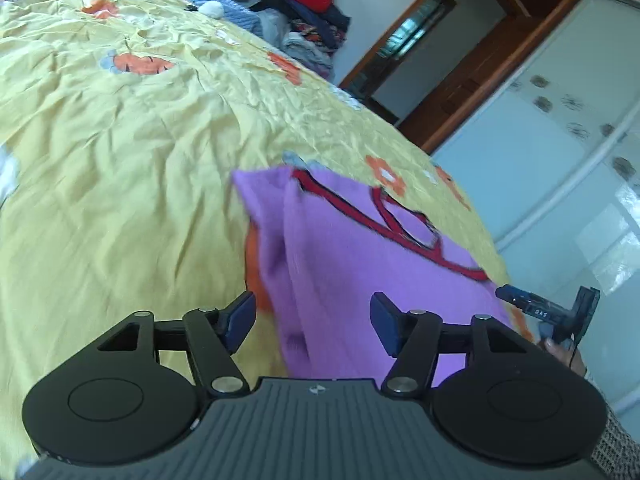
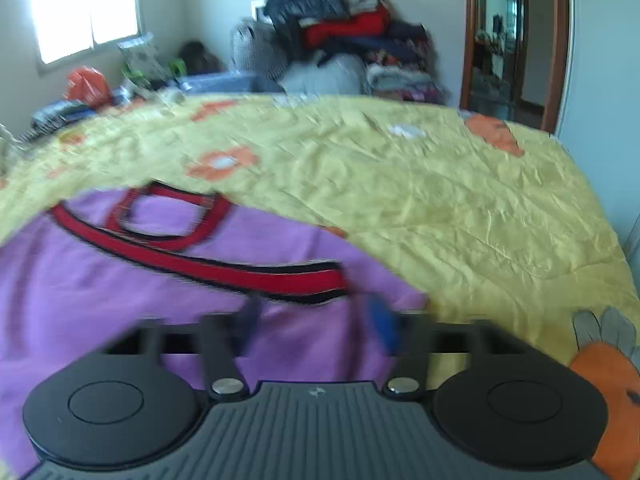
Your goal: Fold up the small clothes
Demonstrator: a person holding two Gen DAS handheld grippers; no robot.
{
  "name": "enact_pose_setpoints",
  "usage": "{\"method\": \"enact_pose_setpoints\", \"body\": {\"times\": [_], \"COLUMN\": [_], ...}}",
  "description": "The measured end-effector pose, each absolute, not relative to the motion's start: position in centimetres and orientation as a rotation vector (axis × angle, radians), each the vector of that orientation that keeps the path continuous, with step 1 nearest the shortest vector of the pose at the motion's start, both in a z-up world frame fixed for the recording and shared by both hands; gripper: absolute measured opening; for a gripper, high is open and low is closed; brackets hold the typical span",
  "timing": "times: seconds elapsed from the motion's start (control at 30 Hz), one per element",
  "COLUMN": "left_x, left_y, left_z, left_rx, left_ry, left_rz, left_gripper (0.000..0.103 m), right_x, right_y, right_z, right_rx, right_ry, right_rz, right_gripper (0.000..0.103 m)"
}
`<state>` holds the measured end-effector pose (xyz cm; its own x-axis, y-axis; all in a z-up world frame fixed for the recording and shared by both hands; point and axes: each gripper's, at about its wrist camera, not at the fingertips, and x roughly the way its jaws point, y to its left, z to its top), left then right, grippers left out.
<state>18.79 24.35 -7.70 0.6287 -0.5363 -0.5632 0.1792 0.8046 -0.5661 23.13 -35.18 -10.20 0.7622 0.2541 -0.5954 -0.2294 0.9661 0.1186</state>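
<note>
The right wrist view is smeared with motion blur, so the right gripper (image 2: 312, 320) fingertips read only as dark and blue streaks over the purple shirt (image 2: 120, 280). That shirt runs off the left edge. The clothes pile (image 2: 344, 40) beyond the bed's far edge is blurred too.

purple garment (image 1: 340, 280) with red trim, yellow orange-flowered bedspread (image 1: 120, 160)
</note>
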Motion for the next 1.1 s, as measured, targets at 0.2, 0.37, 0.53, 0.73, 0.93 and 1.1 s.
{"method": "enact_pose_setpoints", "body": {"times": [0.2, 0.37, 0.53, 0.73, 0.93, 1.1], "left_x": [13.8, 14.0, 14.4, 13.9, 14.8, 16.7], "left_y": [22.9, 21.9, 22.5, 21.8, 22.4, 22.4], "left_z": [-9.4, -11.2, -11.4, -9.0, -5.7, -7.3], "left_rx": [-0.457, -0.480, -0.573, -0.318, 0.090, 0.101], "left_ry": [0.762, 0.762, 0.746, 0.784, 0.844, 0.954], "left_rz": [-0.487, -0.488, -0.493, -0.563, -0.612, -0.645], "left_gripper": [0.059, 0.034, 0.003, 0.003, 0.004, 0.006], "right_x": [15.4, 11.8, 10.3, 10.1, 11.2, 11.5], "right_y": [-36.1, -37.2, -38.1, -38.0, -38.4, -39.1], "right_z": [-10.1, -10.3, -10.5, -10.5, -11.2, -12.0], "right_rx": [0.131, 0.170, 0.189, 0.145, 0.154, 0.237], "right_ry": [0.614, 0.621, 0.630, 0.643, 0.678, 0.705], "right_rz": [0.275, 0.226, 0.187, 0.233, 0.248, 0.237], "right_gripper": [0.097, 0.097, 0.097, 0.097, 0.097, 0.097]}}
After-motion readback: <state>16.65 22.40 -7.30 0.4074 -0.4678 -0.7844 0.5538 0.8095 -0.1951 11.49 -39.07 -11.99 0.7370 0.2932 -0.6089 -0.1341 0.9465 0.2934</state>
